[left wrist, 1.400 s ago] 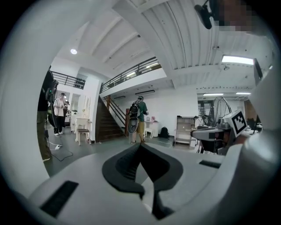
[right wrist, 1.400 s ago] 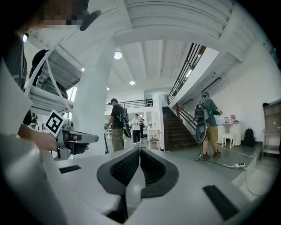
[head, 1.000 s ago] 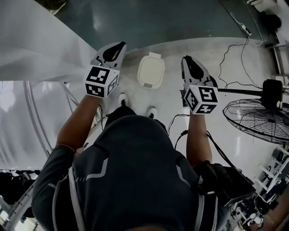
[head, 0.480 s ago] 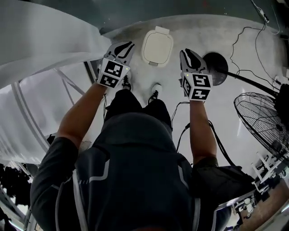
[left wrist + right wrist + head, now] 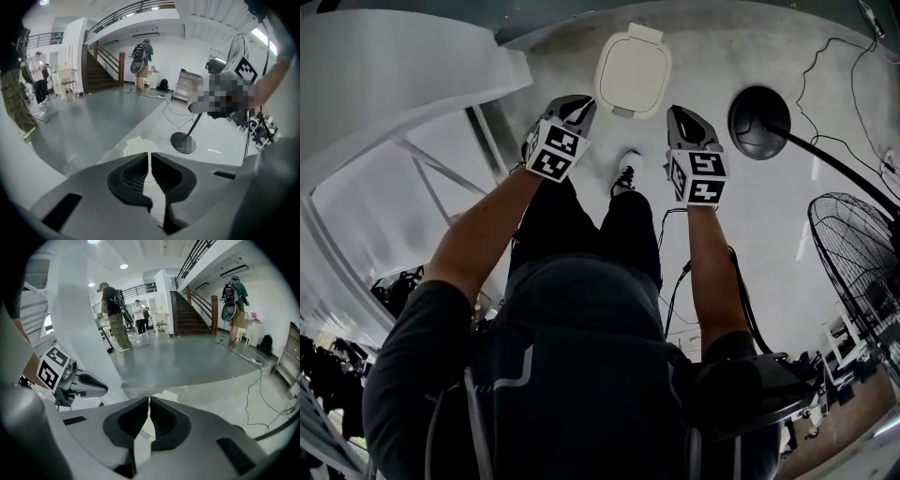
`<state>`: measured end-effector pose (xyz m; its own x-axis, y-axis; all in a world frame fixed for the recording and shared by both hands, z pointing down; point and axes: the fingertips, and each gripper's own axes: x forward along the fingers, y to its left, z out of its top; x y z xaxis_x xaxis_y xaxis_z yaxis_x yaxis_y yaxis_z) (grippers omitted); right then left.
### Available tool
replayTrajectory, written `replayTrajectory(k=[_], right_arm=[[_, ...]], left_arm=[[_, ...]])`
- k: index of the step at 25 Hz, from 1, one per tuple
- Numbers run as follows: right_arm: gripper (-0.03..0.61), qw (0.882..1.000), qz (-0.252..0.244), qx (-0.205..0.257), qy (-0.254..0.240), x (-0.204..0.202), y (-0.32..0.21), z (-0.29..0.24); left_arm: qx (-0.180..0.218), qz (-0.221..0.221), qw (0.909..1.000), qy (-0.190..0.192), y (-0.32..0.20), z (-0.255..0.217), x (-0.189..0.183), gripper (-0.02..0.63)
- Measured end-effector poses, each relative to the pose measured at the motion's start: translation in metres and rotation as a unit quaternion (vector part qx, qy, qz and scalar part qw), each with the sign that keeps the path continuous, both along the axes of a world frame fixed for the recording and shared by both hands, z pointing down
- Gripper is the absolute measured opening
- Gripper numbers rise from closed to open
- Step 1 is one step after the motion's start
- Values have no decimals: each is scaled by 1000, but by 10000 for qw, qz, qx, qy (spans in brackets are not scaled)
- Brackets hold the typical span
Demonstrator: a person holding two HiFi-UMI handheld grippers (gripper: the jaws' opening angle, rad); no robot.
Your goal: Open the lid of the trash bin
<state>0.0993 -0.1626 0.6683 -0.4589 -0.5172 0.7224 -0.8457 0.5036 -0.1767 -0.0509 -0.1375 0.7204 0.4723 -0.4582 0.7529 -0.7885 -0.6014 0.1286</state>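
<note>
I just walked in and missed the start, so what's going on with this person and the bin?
A standing person holds a two-jaw gripper in each hand near a cream rounded plastic trash bin. The left gripper and right gripper both have their jaws together, holding nothing. Neither touches the bin, whose lid looks closed.

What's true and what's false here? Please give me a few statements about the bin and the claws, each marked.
1. The trash bin is closed. True.
2. The left claw grips the bin's lid. False: it is shut on nothing and does not touch the bin.
3. The right claw is shut and empty. True.
4. A black fan base stands at the bin's left. False: in the head view it stands at the bin's right.
</note>
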Motion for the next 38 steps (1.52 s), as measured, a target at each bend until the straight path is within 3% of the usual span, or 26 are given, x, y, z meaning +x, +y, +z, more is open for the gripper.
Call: replayTrajectory(k=[10, 16, 20, 29, 38], right_arm=[[35, 9978, 2, -647, 106, 0, 22, 107], [35, 9952, -295, -929, 37, -19, 42, 175], [34, 9932, -386, -1102, 14, -26, 58, 218], [34, 9896, -607, -1303, 19, -43, 69, 284], [34, 9876, -678, -1415, 100, -46, 80, 320]], left_arm=[[-561, 387, 9975, -211, 20, 87, 28, 26], [-912, 179, 9955, -185, 26, 148, 41, 15], [-1095, 318, 9933, -185, 35, 183, 51, 9], [-1113, 900, 9889, -403, 46, 241, 69, 9], [-1177, 747, 9894, -399, 50, 274, 70, 9]])
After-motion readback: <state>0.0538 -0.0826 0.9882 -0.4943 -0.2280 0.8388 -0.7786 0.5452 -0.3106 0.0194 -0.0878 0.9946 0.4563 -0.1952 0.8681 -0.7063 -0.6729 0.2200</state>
